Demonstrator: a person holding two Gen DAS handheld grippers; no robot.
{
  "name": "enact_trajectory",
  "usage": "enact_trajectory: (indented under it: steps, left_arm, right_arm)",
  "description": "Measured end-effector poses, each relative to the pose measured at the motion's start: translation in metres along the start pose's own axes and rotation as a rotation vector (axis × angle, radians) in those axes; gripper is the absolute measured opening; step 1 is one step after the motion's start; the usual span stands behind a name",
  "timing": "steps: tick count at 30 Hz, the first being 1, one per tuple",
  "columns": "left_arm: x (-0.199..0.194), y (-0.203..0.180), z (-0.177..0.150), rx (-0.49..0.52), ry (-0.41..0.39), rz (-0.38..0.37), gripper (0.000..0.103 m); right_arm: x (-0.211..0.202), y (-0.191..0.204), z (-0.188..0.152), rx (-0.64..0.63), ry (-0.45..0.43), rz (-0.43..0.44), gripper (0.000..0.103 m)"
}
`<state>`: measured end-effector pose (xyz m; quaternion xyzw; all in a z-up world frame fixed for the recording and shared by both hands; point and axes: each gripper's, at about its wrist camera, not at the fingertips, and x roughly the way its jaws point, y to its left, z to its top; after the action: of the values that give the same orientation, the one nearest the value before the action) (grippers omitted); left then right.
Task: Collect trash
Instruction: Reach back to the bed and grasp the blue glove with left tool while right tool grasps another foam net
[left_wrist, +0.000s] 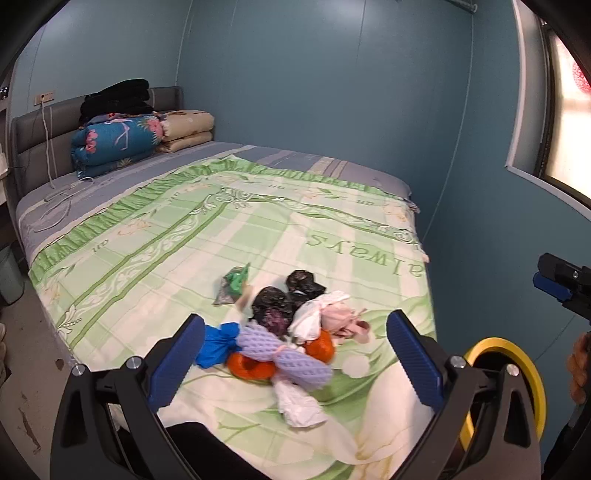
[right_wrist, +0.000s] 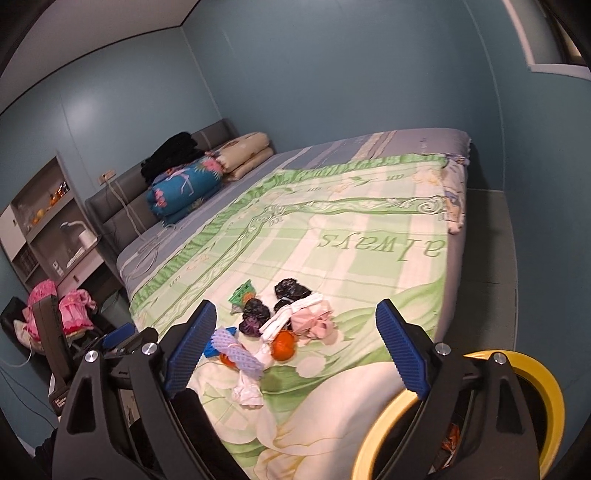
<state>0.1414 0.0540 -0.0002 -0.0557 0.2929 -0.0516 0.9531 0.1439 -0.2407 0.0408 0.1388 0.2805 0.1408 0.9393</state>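
Both grippers stand wide apart with nothing between their blue pads: the left gripper (left_wrist: 295, 354) and the right gripper (right_wrist: 295, 343) each hover above the near end of the bed, pointing down at a pile of trash (left_wrist: 284, 332). Just beside the bed's near corner sits a yellow-rimmed bin (right_wrist: 532, 373), partly hidden behind the right gripper's arm. The pile lies on a green and cream bedspread (left_wrist: 184, 236): lavender foam netting (left_wrist: 288, 356), orange pieces (left_wrist: 321, 349), a blue scrap (left_wrist: 218, 341), white and pink wrappers, two black bags (left_wrist: 271, 304) and, a little apart, a green packet (left_wrist: 236, 280). Farther off, folded quilts (left_wrist: 118, 142) are stacked against the grey headboard (left_wrist: 40, 129).
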Motion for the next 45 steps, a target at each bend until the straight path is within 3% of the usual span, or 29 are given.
enact_trajectory:
  steps: [21, 31, 45]
  left_arm:
    - [0.060, 0.096, -0.029, -0.099, 0.118, 0.149, 0.095]
    - [0.107, 0.123, -0.052, -0.121, 0.219, 0.165, 0.095]
    - [0.162, 0.144, -0.061, -0.117, 0.305, 0.148, 0.095]
  right_arm:
    - [0.119, 0.061, -0.026, -0.098, 0.203, 0.109, 0.085]
    - [0.184, 0.075, -0.053, -0.148, 0.332, 0.112, 0.085]
    - [0.243, 0.097, -0.080, -0.277, 0.460, 0.121, 0.083]
